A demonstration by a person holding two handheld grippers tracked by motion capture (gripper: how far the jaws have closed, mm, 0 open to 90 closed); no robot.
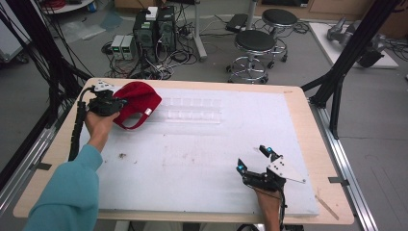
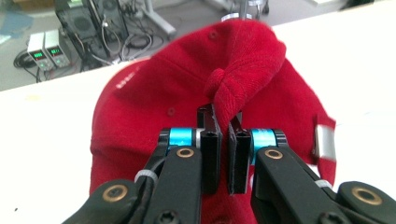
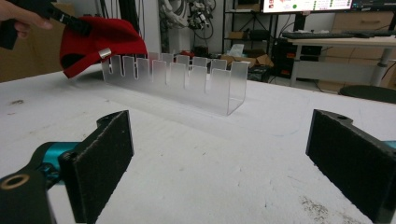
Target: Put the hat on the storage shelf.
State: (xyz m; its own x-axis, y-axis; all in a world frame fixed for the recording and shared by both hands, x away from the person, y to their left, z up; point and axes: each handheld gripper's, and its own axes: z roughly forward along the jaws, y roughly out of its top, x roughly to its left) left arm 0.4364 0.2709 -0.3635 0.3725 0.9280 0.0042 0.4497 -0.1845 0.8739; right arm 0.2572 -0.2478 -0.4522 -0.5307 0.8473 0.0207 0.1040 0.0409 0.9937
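The left gripper (image 2: 223, 135) pinches only a bunched fold of the red cap (image 1: 139, 103) at the table's (image 1: 202, 159) far left beside the clear rack (image 1: 192, 109), so the cloth may slip free, while the right gripper (image 1: 255, 159) waits wide open.

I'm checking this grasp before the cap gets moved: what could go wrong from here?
The left gripper pinches only a bunched fold of the red cap, so the fabric might slip out when lifted. The cap hangs close beside the clear slotted rack; its strap buckle could snag or nudge that light rack. The right gripper sits open, far off, unable to help.
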